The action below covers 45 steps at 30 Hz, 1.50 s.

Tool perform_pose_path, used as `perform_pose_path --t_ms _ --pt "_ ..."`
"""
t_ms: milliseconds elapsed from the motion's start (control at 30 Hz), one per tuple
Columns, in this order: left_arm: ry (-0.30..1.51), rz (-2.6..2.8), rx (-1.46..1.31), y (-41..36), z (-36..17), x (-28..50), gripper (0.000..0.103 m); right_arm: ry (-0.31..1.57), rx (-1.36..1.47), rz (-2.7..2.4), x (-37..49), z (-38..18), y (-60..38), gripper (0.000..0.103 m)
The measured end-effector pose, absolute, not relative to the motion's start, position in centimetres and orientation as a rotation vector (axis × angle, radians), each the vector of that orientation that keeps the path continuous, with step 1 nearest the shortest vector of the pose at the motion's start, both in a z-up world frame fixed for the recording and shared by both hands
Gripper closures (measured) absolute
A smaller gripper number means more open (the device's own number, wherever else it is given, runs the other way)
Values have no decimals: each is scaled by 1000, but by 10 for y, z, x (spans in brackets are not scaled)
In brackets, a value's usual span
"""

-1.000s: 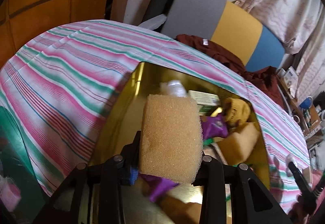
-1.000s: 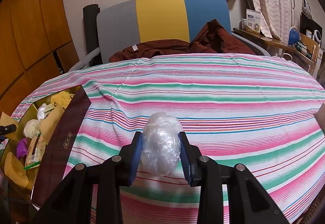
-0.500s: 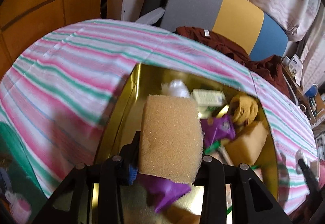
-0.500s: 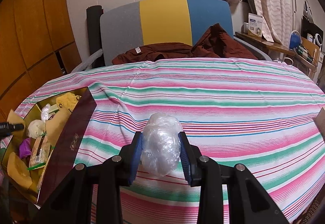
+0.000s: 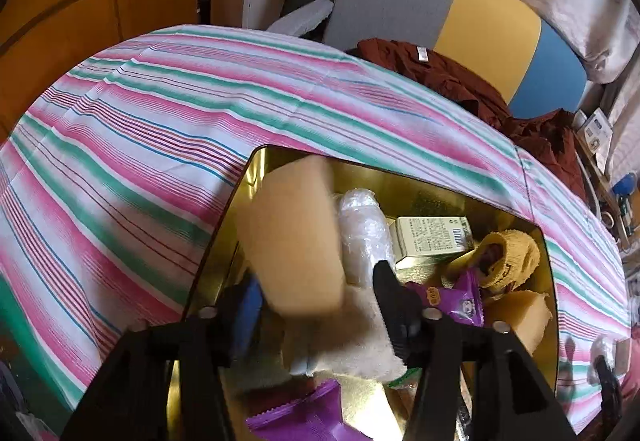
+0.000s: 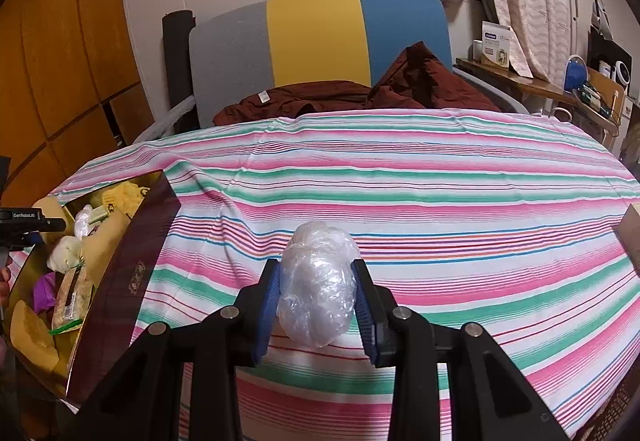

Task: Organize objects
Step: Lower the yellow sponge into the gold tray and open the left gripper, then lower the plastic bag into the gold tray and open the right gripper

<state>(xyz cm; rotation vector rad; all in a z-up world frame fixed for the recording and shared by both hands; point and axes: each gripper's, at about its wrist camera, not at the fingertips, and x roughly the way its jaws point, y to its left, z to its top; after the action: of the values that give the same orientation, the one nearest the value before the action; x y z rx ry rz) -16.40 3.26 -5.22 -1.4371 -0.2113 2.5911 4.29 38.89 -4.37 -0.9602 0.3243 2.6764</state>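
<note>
Left gripper (image 5: 316, 305): jaws have just been opening. The tan sponge block (image 5: 294, 241) sits blurred between and ahead of them, tipped toward the left finger, pads no longer pressing it. Judged: released, dropping into the gold-lined box (image 5: 440, 197) directly below the fingers.

Already in the box, ahead and to the right of the left fingers:
- clear plastic wad (image 5: 362, 233), just beside the sponge block
- small green-printed carton (image 5: 430, 237)
- yellow knitted item (image 5: 508, 257)
- purple snack packet (image 5: 452, 301)
- second sponge piece (image 5: 520, 315), far right
- pale cloth or sponge directly under the fingers; cannot tell which.

Right gripper (image 6: 318, 299): closed on a crumpled clear plastic ball (image 6: 318, 289), pads pressing both sides, held over the striped tablecloth (image 6: 440, 201). The box lies well to the left of this gripper, its dark outer wall (image 6: 132, 269) facing it.

Progress, judged: most items are boxed. Left to do: carry the plastic ball across to the box and let go. A tan edge (image 6: 632, 237) at the far right of the cloth, well apart from the right fingers, may be another item; too little shows to tell.
</note>
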Motion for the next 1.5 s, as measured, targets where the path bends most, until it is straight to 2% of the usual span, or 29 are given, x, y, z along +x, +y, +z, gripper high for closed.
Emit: perform_pose_path --t_ms 367,433,600,700,1100,1267,1500 --pt "-247 2624 -1354 18 -41 -121 33 321 -969 2696 40 -44 382 68" --pt "-266 2636 -1331 14 -38 -109 30 328 -964 2703 40 -42 381 68" --pt "-330 2710 -1263 1 -31 -77 12 365 -951 2715 40 -33 379 68" --pt "-338 2741 -1235 -1 -30 -61 7 384 -928 2751 39 -21 372 68" --pt "-266 2769 -1233 -4 -31 -28 5 350 -937 3019 12 22 293 68" --pt "-262 2788 -1217 -10 -27 -21 5 315 -1064 3120 -6 20 249 68" --pt "-342 2812 -1223 -28 -21 -21 3 145 -1311 3214 -30 -3 180 68"
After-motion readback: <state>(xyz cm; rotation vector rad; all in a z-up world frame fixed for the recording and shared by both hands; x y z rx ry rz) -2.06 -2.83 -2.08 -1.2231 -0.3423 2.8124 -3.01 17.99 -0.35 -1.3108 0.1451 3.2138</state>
